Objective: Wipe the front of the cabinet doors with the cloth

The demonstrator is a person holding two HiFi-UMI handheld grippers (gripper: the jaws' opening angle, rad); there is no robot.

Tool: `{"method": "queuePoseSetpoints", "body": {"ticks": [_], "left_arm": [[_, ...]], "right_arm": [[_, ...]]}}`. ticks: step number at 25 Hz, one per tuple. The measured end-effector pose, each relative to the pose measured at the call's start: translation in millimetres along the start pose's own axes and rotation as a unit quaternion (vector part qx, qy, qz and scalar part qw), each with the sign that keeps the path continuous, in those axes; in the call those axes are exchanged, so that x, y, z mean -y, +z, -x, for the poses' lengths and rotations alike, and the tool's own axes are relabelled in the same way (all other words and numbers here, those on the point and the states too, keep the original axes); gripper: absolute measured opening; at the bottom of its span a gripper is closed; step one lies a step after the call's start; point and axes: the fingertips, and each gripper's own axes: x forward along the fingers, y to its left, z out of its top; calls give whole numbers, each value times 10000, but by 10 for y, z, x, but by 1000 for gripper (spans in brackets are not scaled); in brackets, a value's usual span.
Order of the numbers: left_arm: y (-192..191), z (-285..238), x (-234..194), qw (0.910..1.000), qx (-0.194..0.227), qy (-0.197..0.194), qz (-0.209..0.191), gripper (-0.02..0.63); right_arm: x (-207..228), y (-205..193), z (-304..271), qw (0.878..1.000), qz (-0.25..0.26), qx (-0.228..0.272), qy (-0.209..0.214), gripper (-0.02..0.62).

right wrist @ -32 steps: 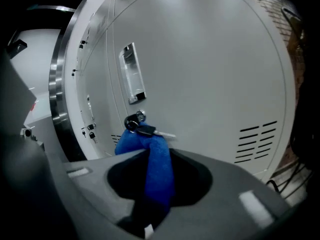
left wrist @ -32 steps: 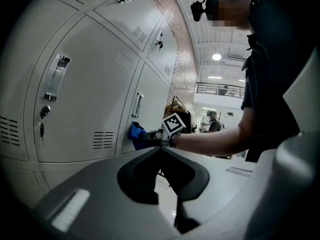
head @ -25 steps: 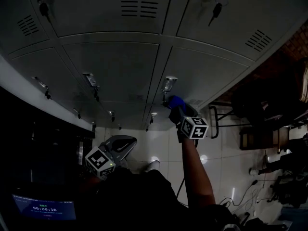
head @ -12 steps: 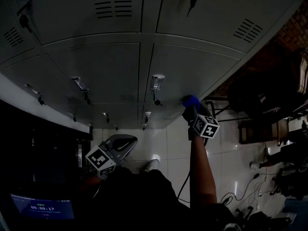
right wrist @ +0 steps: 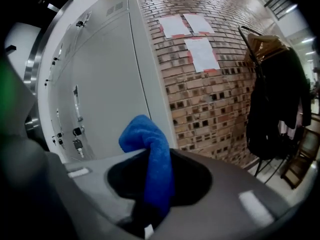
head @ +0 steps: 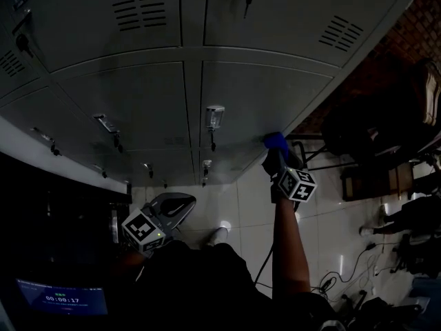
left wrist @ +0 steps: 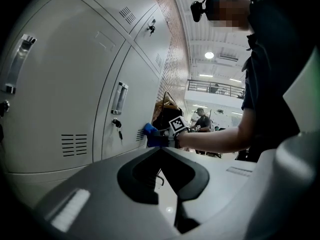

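Cloth point(right wrist: 150, 149) pinched in right gripper point(right wrist: 152, 194) fingers seemingly reaches the door point(head: 262, 95) edge; other doors probably unwiped; left gripper point(left wrist: 167, 184) fingers closed, empty.

Head view: dim, underexposed; lower left near black; small lamp reflections on the floor point(head: 238, 198). Gripper views: brighter, with strong fisheye bending and dark corners. The ceiling lamp point(left wrist: 209, 55) glares. The cloth point(right wrist: 155, 169) is slightly soft.
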Motion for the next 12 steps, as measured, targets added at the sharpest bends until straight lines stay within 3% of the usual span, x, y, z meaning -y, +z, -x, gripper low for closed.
{"method": "queuePoseSetpoints", "body": {"ticks": [4, 8, 12], "left_arm": [[58, -43, 11, 10000, 29, -30, -57, 2], [143, -87, 18, 9998, 101, -84, -152, 2], [247, -137, 72, 9993, 173, -201, -258, 2]], "right_arm": [[-344, 196, 279, 9965, 238, 492, 637, 83], [-813, 349, 703, 9842, 608, 929, 1379, 83], [-1256, 372, 1146, 9713, 817, 1062, 1963, 83]]}}
